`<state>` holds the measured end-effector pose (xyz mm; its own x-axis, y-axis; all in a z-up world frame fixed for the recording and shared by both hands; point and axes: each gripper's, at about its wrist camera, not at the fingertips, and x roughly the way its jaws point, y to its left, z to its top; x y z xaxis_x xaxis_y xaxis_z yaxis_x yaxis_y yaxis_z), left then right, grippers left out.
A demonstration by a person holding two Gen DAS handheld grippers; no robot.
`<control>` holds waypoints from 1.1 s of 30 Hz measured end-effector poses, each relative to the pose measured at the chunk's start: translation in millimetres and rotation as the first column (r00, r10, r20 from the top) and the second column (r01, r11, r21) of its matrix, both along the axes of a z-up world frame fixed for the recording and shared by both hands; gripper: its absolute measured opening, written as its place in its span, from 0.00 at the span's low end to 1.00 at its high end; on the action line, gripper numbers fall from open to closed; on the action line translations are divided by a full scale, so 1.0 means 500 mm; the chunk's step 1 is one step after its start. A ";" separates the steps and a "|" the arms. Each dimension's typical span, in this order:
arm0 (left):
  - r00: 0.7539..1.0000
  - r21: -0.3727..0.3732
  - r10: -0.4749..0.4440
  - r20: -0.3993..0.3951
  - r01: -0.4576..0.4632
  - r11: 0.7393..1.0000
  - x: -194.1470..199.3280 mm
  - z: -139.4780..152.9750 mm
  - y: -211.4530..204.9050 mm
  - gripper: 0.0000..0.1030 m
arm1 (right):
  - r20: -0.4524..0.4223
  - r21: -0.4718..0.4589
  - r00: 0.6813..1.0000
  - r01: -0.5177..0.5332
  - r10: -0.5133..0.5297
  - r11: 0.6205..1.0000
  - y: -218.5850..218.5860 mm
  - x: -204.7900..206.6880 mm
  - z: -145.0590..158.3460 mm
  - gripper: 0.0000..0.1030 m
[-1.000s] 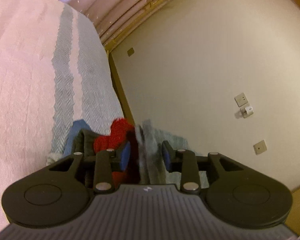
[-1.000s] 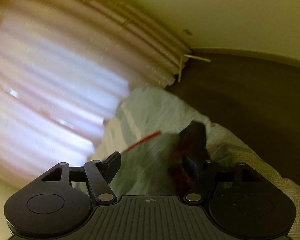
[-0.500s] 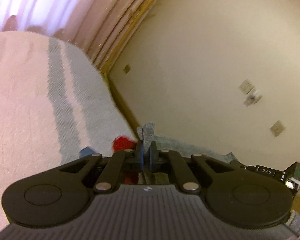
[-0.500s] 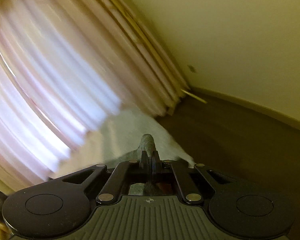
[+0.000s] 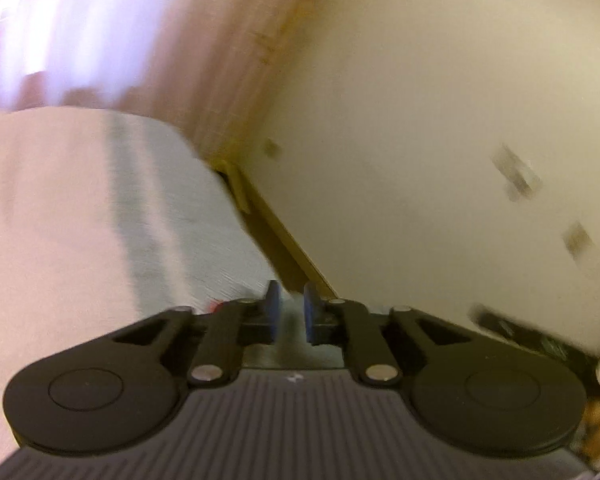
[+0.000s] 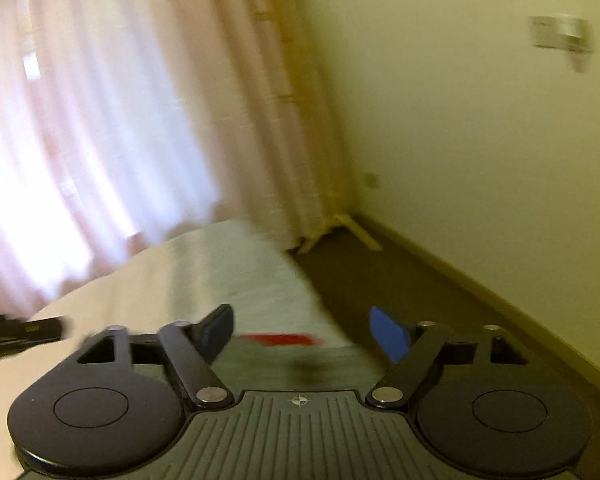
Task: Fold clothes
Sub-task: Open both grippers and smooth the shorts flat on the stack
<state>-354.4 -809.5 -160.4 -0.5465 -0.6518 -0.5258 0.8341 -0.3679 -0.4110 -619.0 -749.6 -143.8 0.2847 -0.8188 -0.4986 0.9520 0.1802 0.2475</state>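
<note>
Both views are blurred by motion. My left gripper (image 5: 290,312) has its jaws a narrow gap apart with a strip of grey cloth (image 5: 288,328) between the blue pads; I cannot tell if they pinch it. My right gripper (image 6: 304,330) is open, its jaws wide apart. A grey garment (image 6: 300,364) with a red part (image 6: 278,339) lies below and between its fingers on the bed. A speck of red (image 5: 216,305) shows by the left finger in the left wrist view.
The bed (image 5: 80,220) with a pink and grey-striped cover lies ahead on the left. Pink curtains (image 6: 100,120) hang behind it. A cream wall (image 5: 420,120) with sockets stands on the right, with brown floor (image 6: 400,288) between bed and wall. The other gripper's tip (image 6: 20,330) shows at left.
Both grippers were shut on the grey garment half a second ago. The right gripper has opened wide and the garment has dropped below it. The left jaws have parted slightly. Both cameras have swung.
</note>
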 end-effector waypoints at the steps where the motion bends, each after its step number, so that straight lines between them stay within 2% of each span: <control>1: 0.999 -0.011 -0.019 0.043 0.019 1.000 -0.020 -0.008 -0.002 0.07 | -0.021 0.004 1.000 -0.023 0.023 1.000 -0.003 0.019 -0.010 0.72; 4: 0.991 -0.024 -0.003 0.136 0.007 1.000 -0.055 -0.044 -0.022 0.07 | -0.061 0.051 0.997 -0.044 0.047 0.998 -0.025 0.061 -0.053 0.66; 8: 0.991 -0.002 0.052 0.124 -0.052 0.999 -0.041 -0.085 -0.056 0.08 | -0.038 0.131 0.999 0.034 -0.029 0.991 -0.066 0.038 -0.104 0.66; 13: 0.987 0.017 0.111 0.119 -0.114 0.993 0.000 -0.083 -0.039 0.05 | -0.028 0.169 0.987 0.160 -0.157 0.973 -0.067 -0.019 -0.096 0.66; 17: 0.972 -0.018 0.195 0.130 -0.194 0.981 0.049 -0.033 0.042 0.06 | 0.015 0.127 0.981 0.190 -0.194 0.974 0.005 -0.075 -0.034 0.66; 21: 0.974 -0.036 0.193 0.121 -0.190 0.981 0.057 0.015 0.142 0.06 | 0.071 0.095 0.990 0.112 -0.119 0.989 0.106 -0.063 0.022 0.66; 24: 0.975 -0.044 0.170 0.146 -0.165 0.985 0.037 0.025 0.194 0.06 | 0.044 0.084 0.999 0.009 -0.013 0.996 0.166 -0.009 0.030 0.66; 26: 0.972 -0.029 0.158 0.176 -0.155 0.987 0.017 0.017 0.212 0.07 | -0.017 0.092 0.999 -0.035 0.037 0.995 0.182 0.033 0.013 0.66; 30: 0.951 0.007 0.162 0.265 -0.170 0.985 -0.017 0.001 0.245 0.08 | -0.109 0.191 0.993 -0.030 0.051 0.981 0.173 0.070 -0.048 0.66; 33: 0.937 0.015 0.174 0.302 -0.188 0.982 -0.030 0.030 0.259 0.08 | -0.112 0.198 0.994 0.006 0.016 0.980 0.186 0.066 -0.032 0.66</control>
<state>-369.6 -680.0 -145.5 -0.2352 -0.6981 -0.6763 0.9716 -0.1868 -0.1451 -586.1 -656.4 -159.8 0.2212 -0.6995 -0.6796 0.9750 0.1432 0.1700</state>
